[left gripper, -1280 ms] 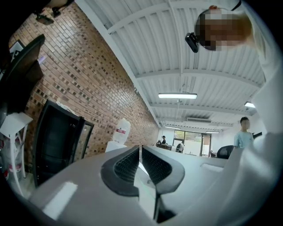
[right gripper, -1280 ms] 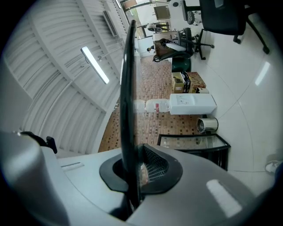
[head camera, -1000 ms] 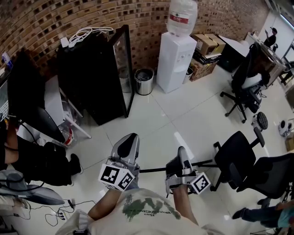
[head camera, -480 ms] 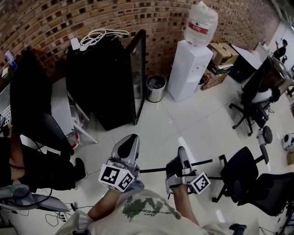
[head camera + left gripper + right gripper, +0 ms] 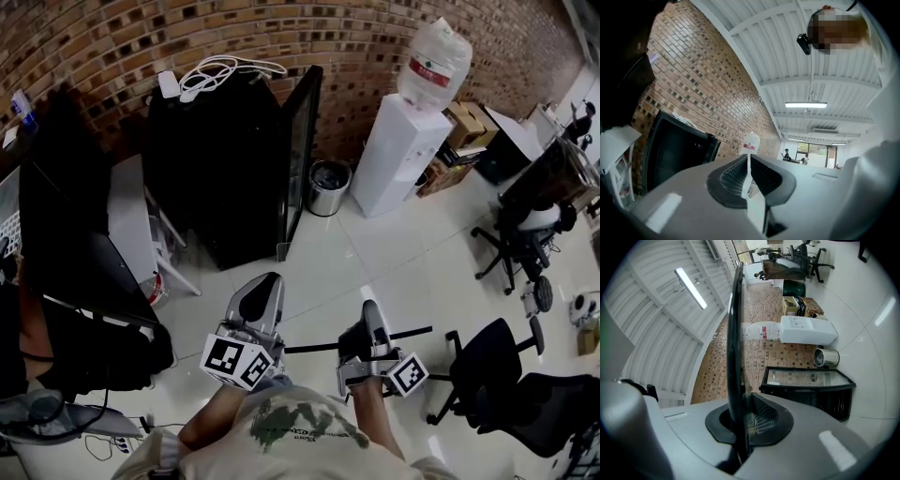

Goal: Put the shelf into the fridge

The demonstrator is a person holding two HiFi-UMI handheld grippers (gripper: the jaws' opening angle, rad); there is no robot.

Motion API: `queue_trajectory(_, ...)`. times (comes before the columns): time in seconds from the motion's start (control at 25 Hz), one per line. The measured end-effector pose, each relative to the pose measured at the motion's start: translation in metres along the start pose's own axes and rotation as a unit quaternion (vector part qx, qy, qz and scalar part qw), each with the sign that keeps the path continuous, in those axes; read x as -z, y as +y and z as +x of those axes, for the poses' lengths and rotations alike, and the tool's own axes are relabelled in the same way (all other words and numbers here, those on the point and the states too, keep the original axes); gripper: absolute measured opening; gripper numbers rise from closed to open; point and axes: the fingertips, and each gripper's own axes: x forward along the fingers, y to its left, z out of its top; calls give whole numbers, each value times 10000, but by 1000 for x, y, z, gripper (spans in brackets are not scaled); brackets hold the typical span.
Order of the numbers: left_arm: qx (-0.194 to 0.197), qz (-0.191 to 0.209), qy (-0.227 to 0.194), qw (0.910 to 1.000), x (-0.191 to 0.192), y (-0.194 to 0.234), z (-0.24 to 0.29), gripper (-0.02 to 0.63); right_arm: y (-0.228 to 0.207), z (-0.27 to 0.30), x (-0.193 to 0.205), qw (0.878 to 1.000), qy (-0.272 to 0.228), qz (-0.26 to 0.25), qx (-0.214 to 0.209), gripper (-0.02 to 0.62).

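Brick wall [image 5: 112, 37] backs the scene. At far left the black fridge [image 5: 211, 159] stands against it, with its glass-paned door [image 5: 302, 155] swung open and a coil of white cable [image 5: 220, 70] on top. Nearer the camera, the left gripper [image 5: 266, 286] has its fingers closed on one edge of the shelf [image 5: 314, 347]. The right gripper [image 5: 371, 309] has its fingers closed on the shelf further along. The shelf is held level above the white tiled floor [image 5: 356, 253], well apart from the fridge. The head view shows the shelf only as a thin dark line that runs between the grippers and past the right one. The left gripper view shows a thin, pale, clear edge between ribbed dark pads. The right gripper view shows a dark rim bar with clear pane beside it. Further right stand a round steel bin [image 5: 328, 187], a white water dispenser [image 5: 401, 155] and black office chairs [image 5: 492, 361].
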Motion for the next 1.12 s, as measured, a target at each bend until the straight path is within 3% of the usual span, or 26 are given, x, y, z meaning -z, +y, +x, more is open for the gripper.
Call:
queue_trajectory(0.64,-653,35,-319,9973,-33,86,-13,-3,-7,90,55,9978,622,73,-204,10)
queue_trajectory(1.12,-1490,169,-569,9871,-50,157,-41,-3,-22,160,113,9911,1265,294,-308,11)
